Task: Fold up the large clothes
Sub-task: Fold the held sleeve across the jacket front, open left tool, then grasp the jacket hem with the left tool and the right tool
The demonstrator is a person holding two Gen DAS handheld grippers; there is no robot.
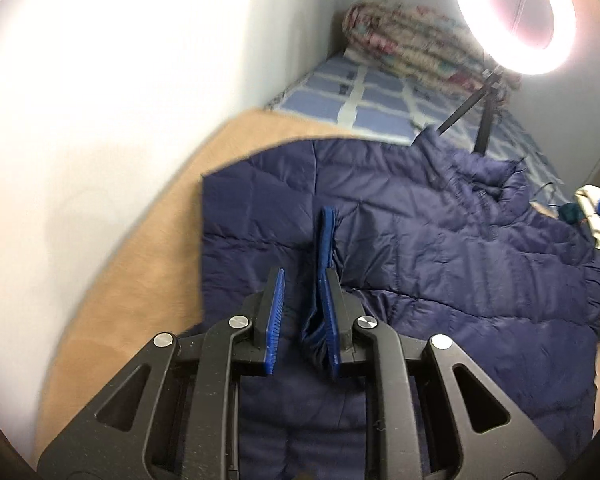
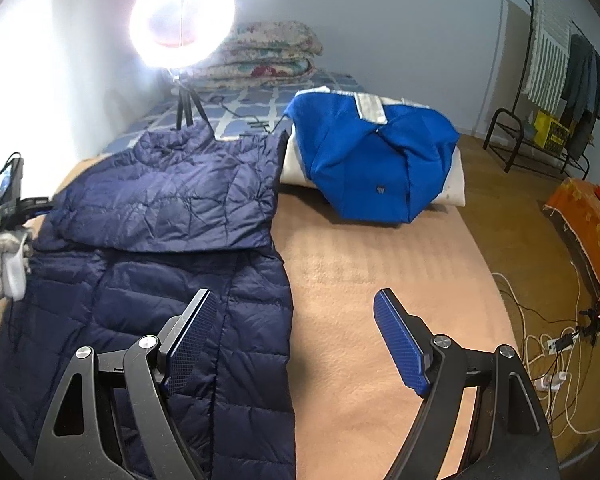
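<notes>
A navy quilted puffer jacket (image 1: 440,240) lies spread on a tan blanket (image 1: 140,264). In the right wrist view the jacket (image 2: 160,280) has its upper part folded down over the body. My left gripper (image 1: 304,280) is open; a sleeve cuff with a blue edge (image 1: 326,236) hangs against the inner face of its right finger, loose between the jaws. My right gripper (image 2: 296,312) is wide open and empty, hovering over the jacket's right edge and the tan blanket (image 2: 380,280). The gloved hand holding the left gripper (image 2: 0,264) shows at the far left.
A folded blue and white garment (image 2: 364,156) sits at the back of the blanket. A ring light (image 2: 182,12) on a tripod stands on the blue checked bedsheet (image 2: 256,104), with folded floral quilts (image 2: 272,52) behind. Cables (image 2: 552,348) and a clothes rack (image 2: 556,92) are at right.
</notes>
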